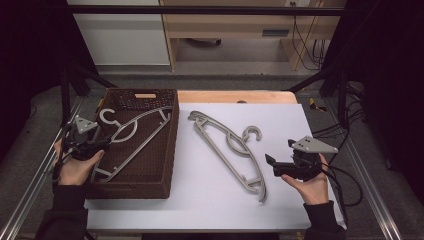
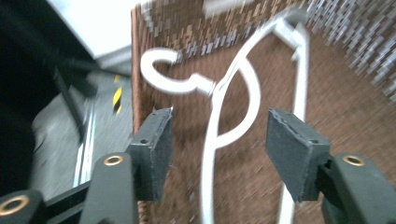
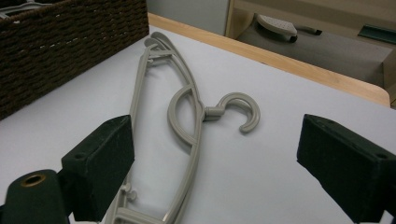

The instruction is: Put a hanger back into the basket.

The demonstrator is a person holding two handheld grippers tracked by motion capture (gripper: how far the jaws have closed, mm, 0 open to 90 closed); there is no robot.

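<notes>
Now my left tongs [image 1: 102, 145] stand spread over the hanger [image 1: 135, 135] in the basket [image 1: 150, 190]. My right tongs [image 1: 272, 165], spread and empty, should pinch the desk hanger [image 1: 227, 150] by its neck.

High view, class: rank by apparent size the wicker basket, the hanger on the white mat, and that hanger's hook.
1. wicker basket, largest by far.
2. hanger on the white mat.
3. its hook, smallest.
No pair looks close enough to doubt.
</notes>
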